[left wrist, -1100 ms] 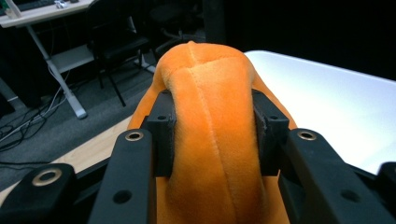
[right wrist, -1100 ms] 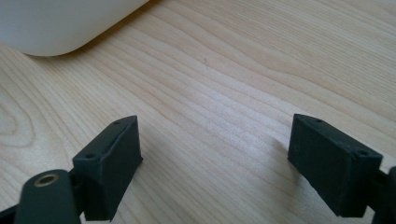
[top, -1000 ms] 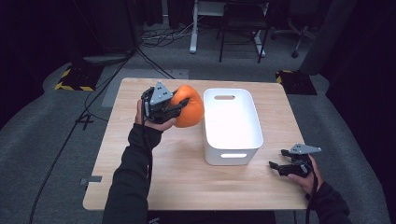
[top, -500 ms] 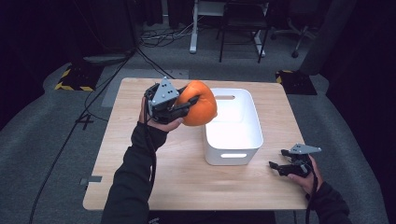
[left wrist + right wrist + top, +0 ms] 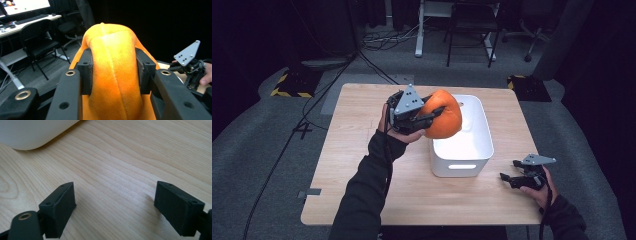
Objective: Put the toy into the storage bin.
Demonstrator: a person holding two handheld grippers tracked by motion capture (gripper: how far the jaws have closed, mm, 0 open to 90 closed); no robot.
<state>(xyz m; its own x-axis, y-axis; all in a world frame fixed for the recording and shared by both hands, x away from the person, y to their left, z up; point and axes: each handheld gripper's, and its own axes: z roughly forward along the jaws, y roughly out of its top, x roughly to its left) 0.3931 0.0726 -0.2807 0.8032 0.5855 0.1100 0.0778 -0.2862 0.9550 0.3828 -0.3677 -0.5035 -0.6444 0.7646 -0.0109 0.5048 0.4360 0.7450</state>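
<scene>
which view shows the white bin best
The high view: the whole white bin sits on the table, rim and handle slot visible. The right gripper view catches just a rounded corner; in the left gripper view the orange plush toy blocks it.

The plush pumpkin [image 5: 444, 116] is bright orange all over, with a paler yellow-orange sheen along its seamed ridges. Beside it, the bin [image 5: 462, 150] is plain white. Under the bin, the desk [image 5: 362, 165] is pale wood with fine brown grain lines. The left gripper [image 5: 432, 113] is black with a grey plate; the right gripper [image 5: 507, 179], right of the bin, has the same colours. On the floor beyond the bin lie yellow-and-black striped pads [image 5: 289, 83].
</scene>
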